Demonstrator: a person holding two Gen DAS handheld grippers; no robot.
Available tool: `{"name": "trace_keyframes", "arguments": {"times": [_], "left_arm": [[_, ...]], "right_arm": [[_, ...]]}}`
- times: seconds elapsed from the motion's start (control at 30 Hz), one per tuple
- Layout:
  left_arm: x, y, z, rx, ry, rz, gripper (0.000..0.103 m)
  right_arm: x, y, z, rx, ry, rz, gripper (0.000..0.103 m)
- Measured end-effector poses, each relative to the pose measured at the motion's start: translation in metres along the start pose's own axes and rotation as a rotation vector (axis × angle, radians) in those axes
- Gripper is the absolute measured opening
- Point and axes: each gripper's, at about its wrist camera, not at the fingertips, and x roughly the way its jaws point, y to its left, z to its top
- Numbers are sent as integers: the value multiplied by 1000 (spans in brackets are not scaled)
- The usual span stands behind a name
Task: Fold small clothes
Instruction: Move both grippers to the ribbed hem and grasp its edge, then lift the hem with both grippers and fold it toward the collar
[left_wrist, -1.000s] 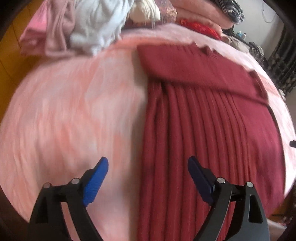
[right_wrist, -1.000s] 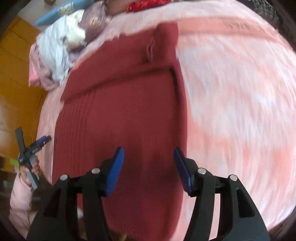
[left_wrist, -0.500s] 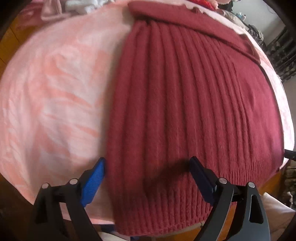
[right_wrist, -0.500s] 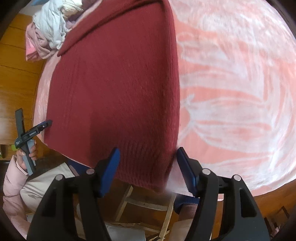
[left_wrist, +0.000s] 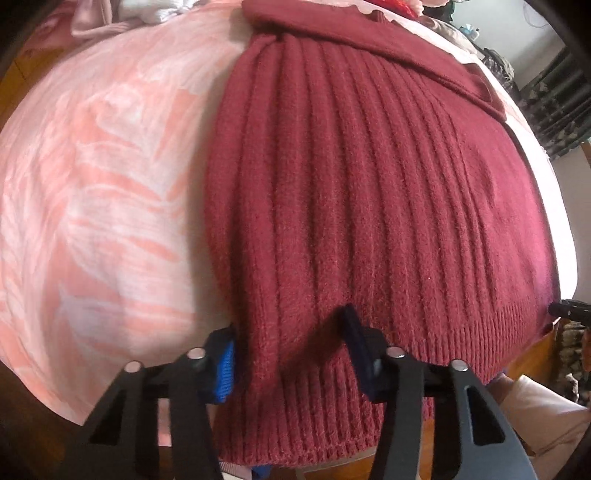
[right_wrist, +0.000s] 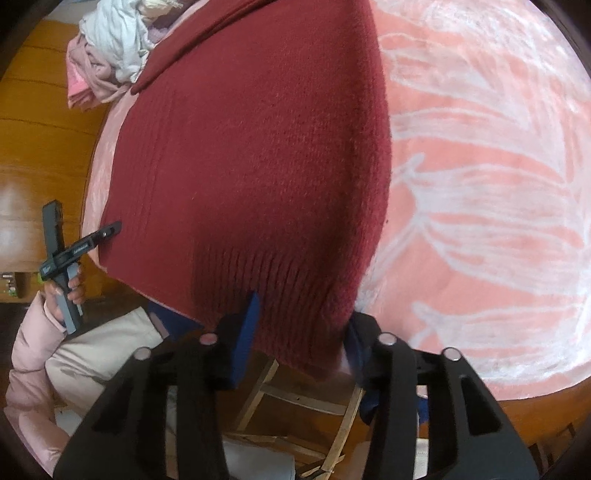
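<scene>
While hem: sweater edge hangs at 6 o'clock off the bed.
Left claw: released, straddling the hem; pinch both layers.
Right claw: released, likewise; lift evenly.

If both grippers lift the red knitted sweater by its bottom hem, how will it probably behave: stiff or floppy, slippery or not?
The sweater will probably be floppy: its hem already droops over the edge of the pink blanket. Its fuzzy ribbed knit suggests it should not slip easily. It looks thick, so perhaps rather heavy for cloth.

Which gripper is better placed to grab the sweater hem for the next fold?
Both, about equally: the left gripper straddles the sweater's left hem corner, the right gripper its right corner, jaws open around the ribbing.
</scene>
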Motion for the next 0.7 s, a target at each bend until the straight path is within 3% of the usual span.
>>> {"name": "trace_keyframes", "arguments": {"times": [0.03,0.1,0.17,0.33,0.47,0.7], "left_arm": [[-1,1,0,0,0,-7,43],[-3,-2,-2,0,1,-28,25],[-5,-4,-4,7,1,-50,14],[-22,-1,-6,-2,-21,-88,12],[-50,7,4,-48,-73,-173,12],[-80,14,25,-119,-172,-264,12]], "right_arm": [[1,0,0,-3,0,5,23],[-2,-1,-1,-9,-3,36,12],[-7,5,-2,-42,-14,24,11],[-30,17,0,-92,-90,63,9],[-57,10,6,-56,-184,137,8],[-76,-2,22,20,-281,185,5]]}}
